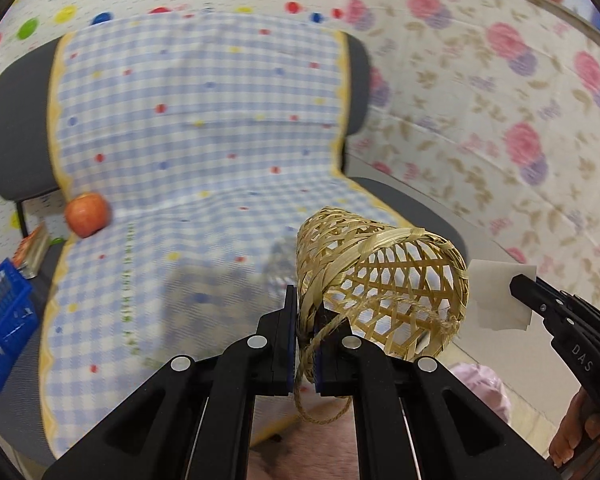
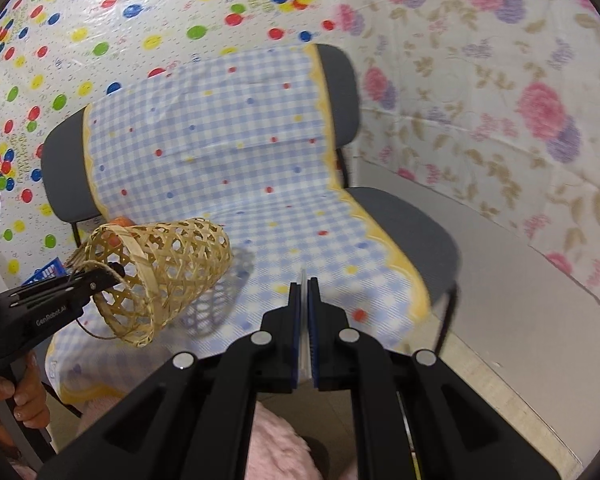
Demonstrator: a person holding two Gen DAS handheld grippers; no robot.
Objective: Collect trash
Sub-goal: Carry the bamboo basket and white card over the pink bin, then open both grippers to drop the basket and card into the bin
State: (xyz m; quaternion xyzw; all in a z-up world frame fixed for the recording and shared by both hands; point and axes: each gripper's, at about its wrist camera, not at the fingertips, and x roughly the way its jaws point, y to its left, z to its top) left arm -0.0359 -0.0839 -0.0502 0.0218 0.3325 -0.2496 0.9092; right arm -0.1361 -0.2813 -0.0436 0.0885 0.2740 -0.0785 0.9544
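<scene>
My left gripper (image 1: 303, 312) is shut on the rim of a woven bamboo basket (image 1: 384, 276), holding it tilted above the chair seat with its mouth to the right; a twine loop hangs from it. The basket also shows in the right wrist view (image 2: 160, 276), with the left gripper (image 2: 112, 272) on its rim. My right gripper (image 2: 304, 288) is shut on a thin white paper scrap (image 2: 303, 320), seen edge-on between the pads. In the left wrist view the right gripper (image 1: 518, 286) holds the white paper (image 1: 500, 296) just right of the basket mouth.
A grey chair (image 1: 16, 128) draped in blue checked cloth (image 1: 204, 128) fills the view. An apple (image 1: 87, 214) lies at the seat's back left. A blue crate (image 1: 4, 316) and a small box (image 1: 32, 250) stand left of the chair. Patterned walls stand behind.
</scene>
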